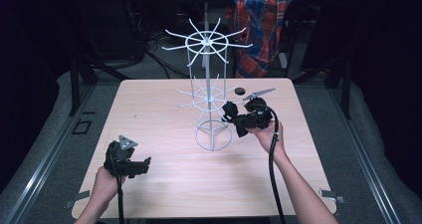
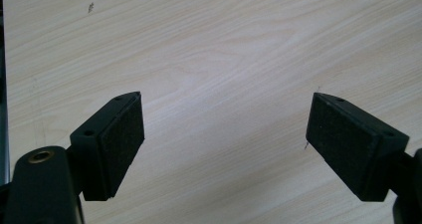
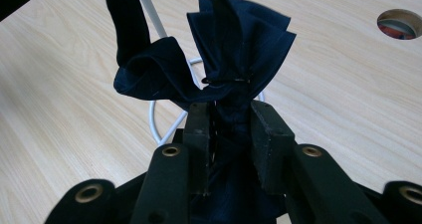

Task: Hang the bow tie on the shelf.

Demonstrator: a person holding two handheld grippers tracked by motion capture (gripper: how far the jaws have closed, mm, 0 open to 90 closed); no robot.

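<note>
step: hang dark cloth [image 3: 234, 50] on white wire rack [image 1: 208, 92] | right tongs [image 3: 230, 127] clenched on cloth beside rack's lower tier | left tongs [image 2: 224, 134] released, over bench [image 1: 164, 179] | advice: lift a fold over a hook tip, then release

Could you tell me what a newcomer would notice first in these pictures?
Probably the tall white wire rack standing mid-table, with spokes fanned out in two tiers. Next, the right tool, shut on a bunched dark blue cloth beside the rack's base ring. The left tool waits open over bare wood.
</note>
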